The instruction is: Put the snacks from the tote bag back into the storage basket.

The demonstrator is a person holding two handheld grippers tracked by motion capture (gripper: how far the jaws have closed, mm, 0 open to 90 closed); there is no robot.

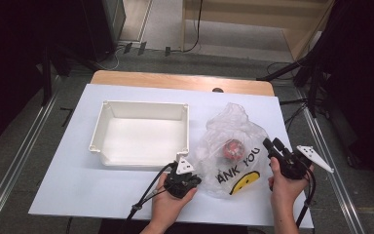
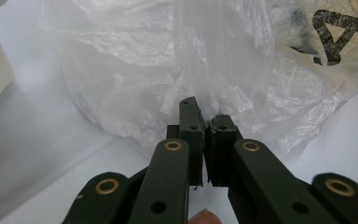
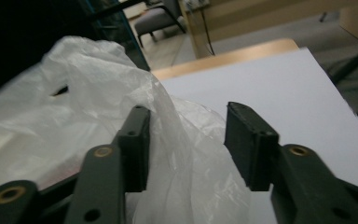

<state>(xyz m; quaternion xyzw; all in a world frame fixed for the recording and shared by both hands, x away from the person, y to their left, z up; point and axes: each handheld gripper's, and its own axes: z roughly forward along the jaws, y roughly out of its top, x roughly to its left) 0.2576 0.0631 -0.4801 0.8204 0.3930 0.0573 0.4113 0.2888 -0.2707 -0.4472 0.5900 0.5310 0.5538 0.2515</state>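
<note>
A: Two grippers are set at the thin, crinkled translucent plastic bag, which lies on the white table sheet just right of the white rectangular plastic tray. How is it held?

B: The left gripper is clamped on the film; the right gripper stands apart, film between.

A: Risk?

B: The film could be torn, or the red object spilled. "ANK YOU" can be read.

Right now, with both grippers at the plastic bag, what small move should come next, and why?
Probably close the right gripper on the bag film between its open jaws. The left gripper is already shut on the plastic bag at its near edge, and a red item sits inside; a second pinch would let the bag be spread open.
</note>
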